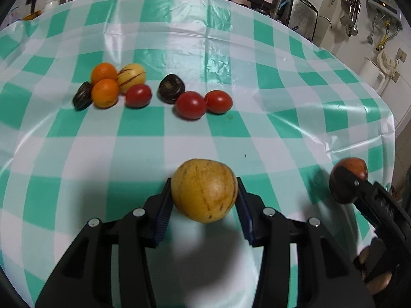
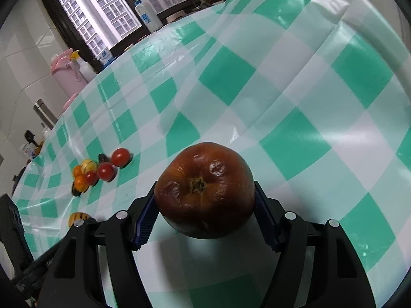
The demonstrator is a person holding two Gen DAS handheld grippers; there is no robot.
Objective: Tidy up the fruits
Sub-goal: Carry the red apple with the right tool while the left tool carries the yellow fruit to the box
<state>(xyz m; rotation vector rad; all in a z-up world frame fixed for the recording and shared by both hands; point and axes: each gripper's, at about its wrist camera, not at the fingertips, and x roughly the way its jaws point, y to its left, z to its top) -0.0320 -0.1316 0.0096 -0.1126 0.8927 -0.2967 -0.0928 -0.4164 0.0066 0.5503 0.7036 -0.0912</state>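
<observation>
Your left gripper (image 1: 204, 195) is clamped on a yellow striped fruit (image 1: 204, 190) at the bottom centre of the left wrist view; both blue pads press its sides, and the fruit appears to ride clear of the cloth, over its shadow. Your right gripper (image 2: 205, 205) holds a wrinkled brown-red fruit (image 2: 205, 190), stem end facing the camera, jaws about half closed against its flanks. In the left view that same gripper appears at the lower right edge, beside yours and well apart from the pile.

The pile of fruit (image 1: 143, 89) lies ahead and to the upper left of the held yellow fruit. A second yellow striped fruit (image 1: 131, 74) sits there, touching the two oranges (image 1: 104, 87). The likely next move runs forward and left; your left hand is the nearer one. Three red tomatoes (image 1: 191, 104) and two dark fruits (image 1: 171, 87) lie along that line, so approach judged from above seems safer than a slide.

The surface is a glossy green-and-white checked tablecloth (image 1: 231, 133), creased, on a table. Beyond it: a window, bottles, hanging utensils.
</observation>
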